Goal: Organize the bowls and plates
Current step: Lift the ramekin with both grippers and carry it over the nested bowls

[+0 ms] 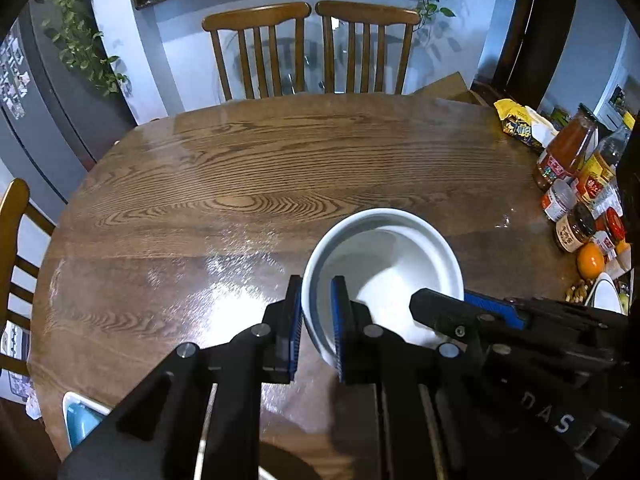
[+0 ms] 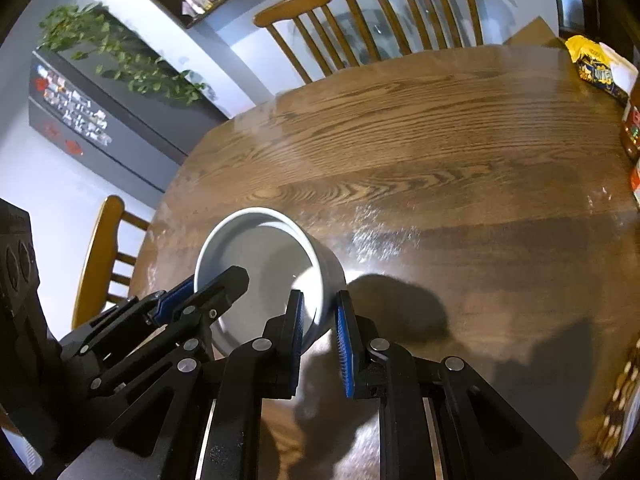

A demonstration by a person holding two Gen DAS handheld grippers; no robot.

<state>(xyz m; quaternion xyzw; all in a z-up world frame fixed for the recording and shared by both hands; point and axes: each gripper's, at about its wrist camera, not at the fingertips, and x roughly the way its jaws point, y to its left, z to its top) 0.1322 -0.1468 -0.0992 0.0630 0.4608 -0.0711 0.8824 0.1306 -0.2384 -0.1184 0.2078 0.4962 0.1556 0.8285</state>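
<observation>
At the lower left of the left wrist view a blue dish [image 1: 80, 420] peeks over the tabletop [image 1: 280, 168] edge. At centre, the white ceramic bowl [image 1: 384, 264] hangs tilted above the wood, left gripper [image 1: 318, 328] and right gripper [image 2: 320, 332] fingers each narrowed onto opposite rim walls. It looks stiff, glazed-slippery, breakable; the rim is the sensible hold.

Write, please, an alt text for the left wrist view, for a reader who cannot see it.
Two black claws with blue pads, the left claw and the right claw, grip opposite sides of the rim of a round white ceramic bowl over a brown oval wooden table. Sauce jars and an orange stand at the table's right edge.
</observation>
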